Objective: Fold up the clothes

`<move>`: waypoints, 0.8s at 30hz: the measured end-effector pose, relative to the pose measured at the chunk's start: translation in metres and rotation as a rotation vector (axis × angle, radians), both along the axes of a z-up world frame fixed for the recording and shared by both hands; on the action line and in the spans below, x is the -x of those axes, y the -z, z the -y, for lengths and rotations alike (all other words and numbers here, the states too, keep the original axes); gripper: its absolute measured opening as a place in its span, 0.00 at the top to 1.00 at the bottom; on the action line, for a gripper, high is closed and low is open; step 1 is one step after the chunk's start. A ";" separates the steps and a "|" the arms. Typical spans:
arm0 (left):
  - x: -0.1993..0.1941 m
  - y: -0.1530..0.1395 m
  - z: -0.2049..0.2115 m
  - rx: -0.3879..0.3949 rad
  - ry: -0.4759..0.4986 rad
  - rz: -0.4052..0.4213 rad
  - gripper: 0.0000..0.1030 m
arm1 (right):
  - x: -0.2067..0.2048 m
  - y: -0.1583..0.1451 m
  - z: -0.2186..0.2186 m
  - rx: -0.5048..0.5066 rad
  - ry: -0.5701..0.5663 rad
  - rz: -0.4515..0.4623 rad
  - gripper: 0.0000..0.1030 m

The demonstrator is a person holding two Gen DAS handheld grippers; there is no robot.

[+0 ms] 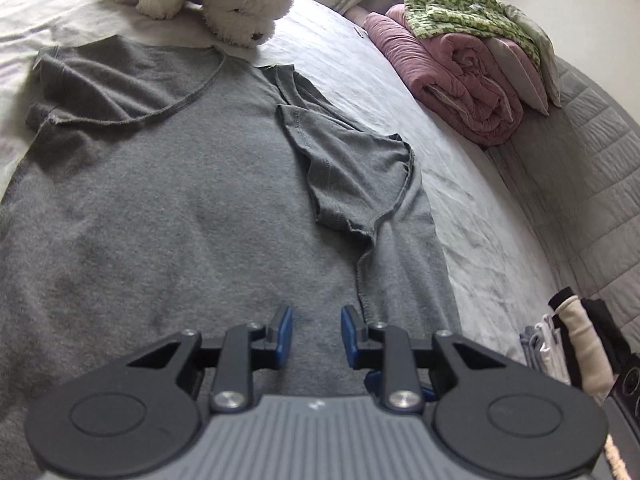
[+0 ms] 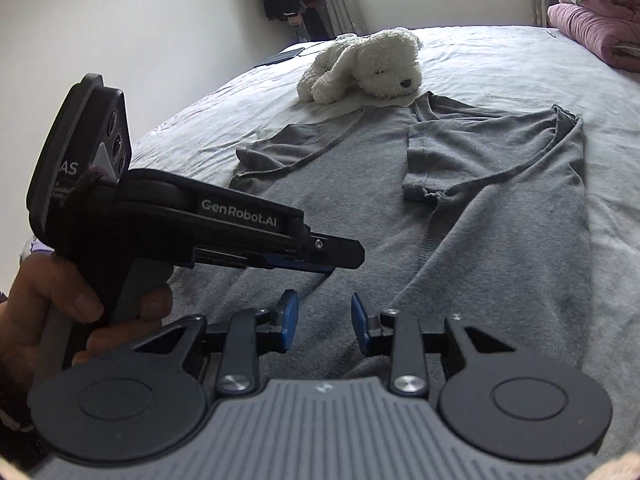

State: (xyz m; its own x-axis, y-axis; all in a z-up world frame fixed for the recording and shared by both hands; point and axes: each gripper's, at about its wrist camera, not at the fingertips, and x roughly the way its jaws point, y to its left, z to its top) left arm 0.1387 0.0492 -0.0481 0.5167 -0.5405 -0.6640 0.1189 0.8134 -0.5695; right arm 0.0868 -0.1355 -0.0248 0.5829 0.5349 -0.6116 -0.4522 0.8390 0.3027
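A grey T-shirt (image 1: 180,200) lies flat on the bed, both short sleeves folded in over its body. The right sleeve (image 1: 352,172) lies across the right side. My left gripper (image 1: 316,328) hovers over the shirt's lower part, open, with only cloth below the gap between its blue pads. The right wrist view shows the same shirt (image 2: 500,200) from the other side. There my right gripper (image 2: 325,316) is open and holds nothing, low over the shirt's near end. The left gripper (image 2: 352,256) shows side-on at the left, held by a hand (image 2: 48,300).
A white plush dog (image 1: 240,4) lies on the pale sheet (image 1: 460,200) just beyond the shirt's collar. A rolled pink quilt (image 1: 460,80) with a green patterned cloth (image 1: 452,4) on top sits at the far right. Folded clothes (image 1: 576,344) are stacked at the right edge.
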 end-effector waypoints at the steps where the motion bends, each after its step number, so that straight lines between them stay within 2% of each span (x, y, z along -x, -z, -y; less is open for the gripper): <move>1: -0.001 0.001 -0.001 0.013 -0.001 -0.007 0.74 | -0.002 -0.001 -0.002 0.015 0.004 0.005 0.67; 11: -0.008 0.006 0.009 0.085 0.029 -0.015 0.73 | -0.004 0.011 0.013 0.073 0.036 -0.065 0.67; 19: -0.023 0.012 0.038 0.050 0.051 0.069 0.69 | 0.009 0.012 0.016 0.098 0.035 -0.085 0.67; 22: -0.024 0.015 0.043 0.044 0.033 0.104 0.74 | 0.015 0.012 0.014 0.114 0.040 -0.080 0.67; 24: -0.023 0.019 0.046 0.039 0.031 0.135 0.75 | 0.018 0.014 0.014 0.123 0.045 -0.069 0.71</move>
State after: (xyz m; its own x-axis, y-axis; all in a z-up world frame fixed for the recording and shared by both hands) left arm 0.1615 0.0031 -0.0666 0.5828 -0.5813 -0.5679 0.2213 0.7859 -0.5774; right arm 0.0688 -0.1492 -0.0392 0.5592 0.4272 -0.7105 -0.3948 0.8908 0.2249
